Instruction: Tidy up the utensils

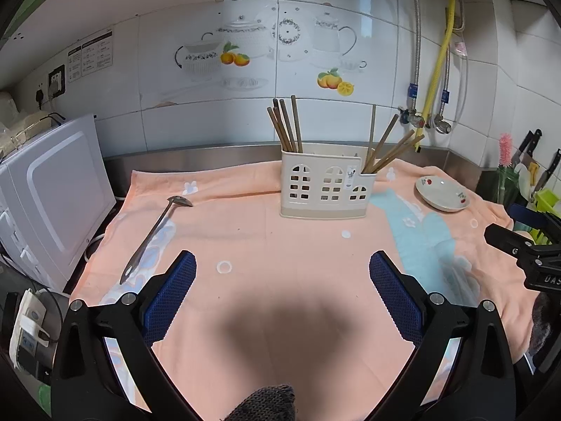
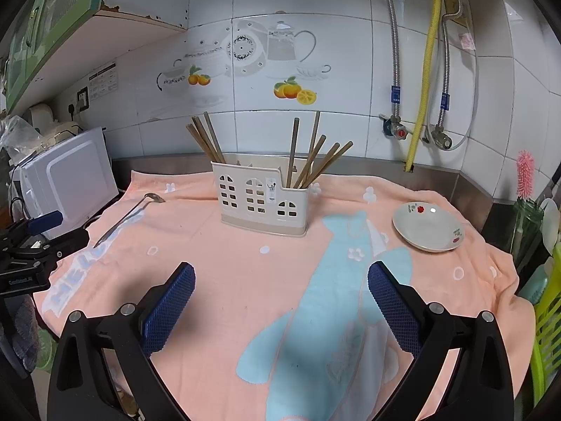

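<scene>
Tabletop [image 2: 438,175]: carrying everything, its steel back rim showing below the tiled wall.
Towel [image 1: 266,245]: peach with a pale blue print, covering the tabletop.
Microwave [image 1: 52,193]: white, standing at the towel's left edge.
Left gripper [image 1: 282,266]: hovering over the towel's near middle, jaws standing wide apart and holding nothing.
Right gripper [image 2: 281,273]: hovering over the blue print, jaws spread wide and gripping nothing.
Holder [image 1: 324,184]: cream, with window-shaped holes, standing upright at the towel's far middle.
Ladle [image 1: 154,231]: steel, lying flat on the towel left of the holder and well apart from it, bowl pointing to the wall, handle pointing near.
Dish [image 2: 427,226]: white, flower-marked, sitting on the towel right of the holder.
Chopsticks [image 1: 285,124]: brown, leaning in the holder's left and right compartments.
</scene>
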